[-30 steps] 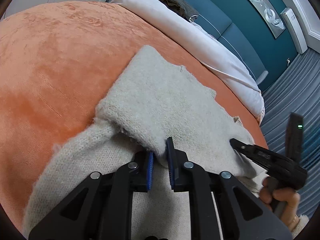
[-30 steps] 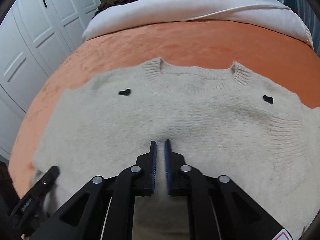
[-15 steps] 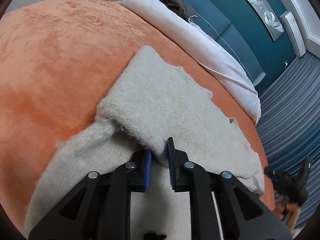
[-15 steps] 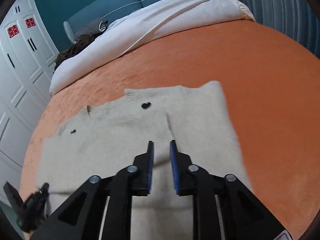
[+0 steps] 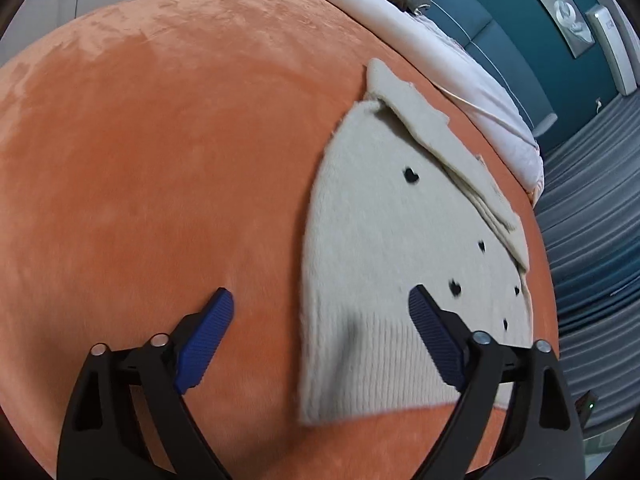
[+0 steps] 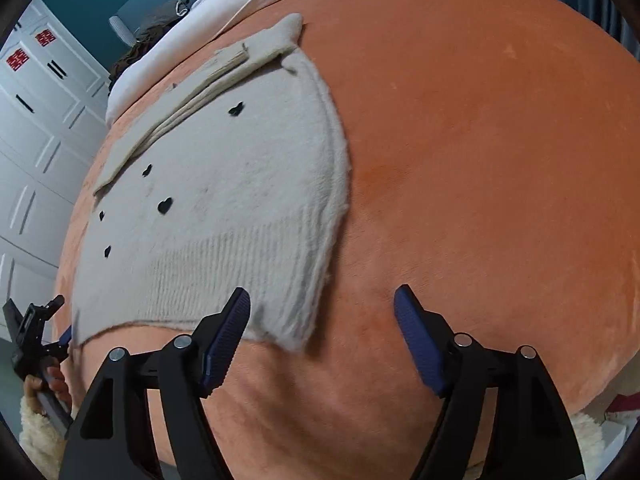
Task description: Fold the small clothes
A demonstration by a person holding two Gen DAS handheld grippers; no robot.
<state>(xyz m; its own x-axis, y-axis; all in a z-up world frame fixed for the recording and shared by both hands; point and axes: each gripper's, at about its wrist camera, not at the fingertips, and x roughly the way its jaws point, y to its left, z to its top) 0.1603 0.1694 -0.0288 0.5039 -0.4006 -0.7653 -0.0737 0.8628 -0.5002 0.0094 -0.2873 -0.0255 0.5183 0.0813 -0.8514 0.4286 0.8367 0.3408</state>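
A small cream knit sweater [image 5: 384, 248] with black heart marks lies folded on the orange bed cover [image 5: 160, 160], ribbed hem nearest me and a sleeve folded along its far side. It also shows in the right wrist view [image 6: 240, 184]. My left gripper [image 5: 320, 332] is open and empty, its jaws straddling the sweater's near left edge. My right gripper [image 6: 320, 332] is open and empty, its jaws straddling the near right corner. The left gripper also appears at the lower left of the right wrist view [image 6: 36, 344].
A white duvet [image 5: 440, 56] and dark clothing lie at the head of the bed against a teal headboard [image 5: 520, 20]. White wardrobe doors [image 6: 32, 120] stand on the left side. Grey curtains [image 5: 592, 220] hang on the right.
Both grippers have opened and let go of the sweater. The bottom half now lies folded over, showing the black hearts. Both grippers have drawn back to the near hem corners.
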